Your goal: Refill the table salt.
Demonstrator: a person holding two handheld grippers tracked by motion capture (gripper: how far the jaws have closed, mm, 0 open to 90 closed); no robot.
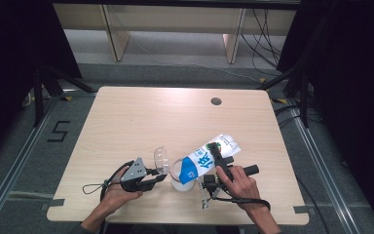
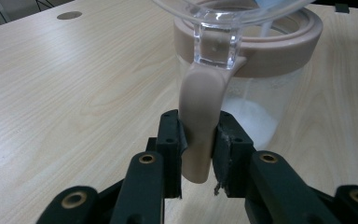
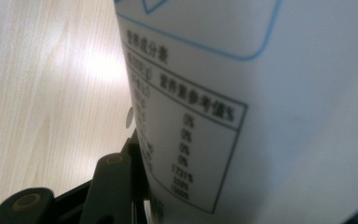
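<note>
My left fingers are clenched on the beige handle of a clear jar that stands on the worktop near its front edge, between my two hands. I hold the handle so the jar cannot slide or tip while it is being filled, and its transparent hinged lid is swung open to the left, out of the way of the mouth. My right fingers grasp the white and blue bag around its middle, tilted with its lower end down over the jar's beige rim, so the contents can run in. Through the clear wall I see white grains heaped at the bottom and a thin stream falling. I judge the pour is under way and the jar is far from full.
</note>
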